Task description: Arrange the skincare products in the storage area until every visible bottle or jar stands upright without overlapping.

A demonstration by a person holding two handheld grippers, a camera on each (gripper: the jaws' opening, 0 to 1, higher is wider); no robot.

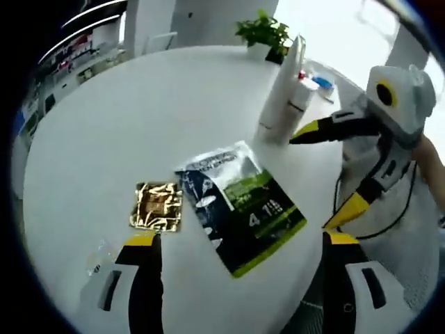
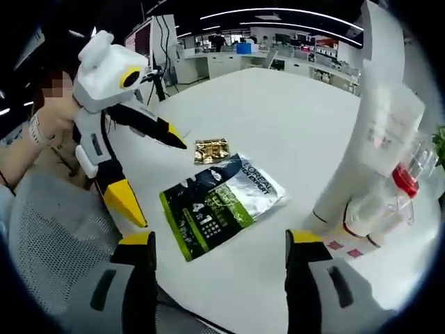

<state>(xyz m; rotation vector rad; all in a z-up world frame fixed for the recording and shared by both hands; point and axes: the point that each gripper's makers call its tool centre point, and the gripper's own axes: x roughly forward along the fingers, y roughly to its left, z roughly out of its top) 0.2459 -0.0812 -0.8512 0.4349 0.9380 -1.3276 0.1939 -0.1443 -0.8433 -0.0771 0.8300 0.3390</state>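
The tall white tube [image 2: 361,139] and the small bottles [image 2: 379,209] stand crowded at the table [image 1: 139,125] edge near a potted plant [image 1: 264,31], so a careless reach by the right gripper [image 2: 219,254] could topple them, I judge. The dark sachet [image 1: 240,209] and gold packet [image 1: 158,206] lie flat mid-table, just ahead of the left gripper [image 1: 243,250]. Both grippers are released and empty.

Left gripper view – looks down across the round white table [image 1: 139,118] from its near edge, toward a potted plant [image 1: 264,31]. Right gripper view – faces back from the opposite side, close to the tall tube [image 2: 361,139]. Both share the dark sachet [image 1: 240,205] [image 2: 219,202] and gold packet [image 1: 158,206] [image 2: 211,150].
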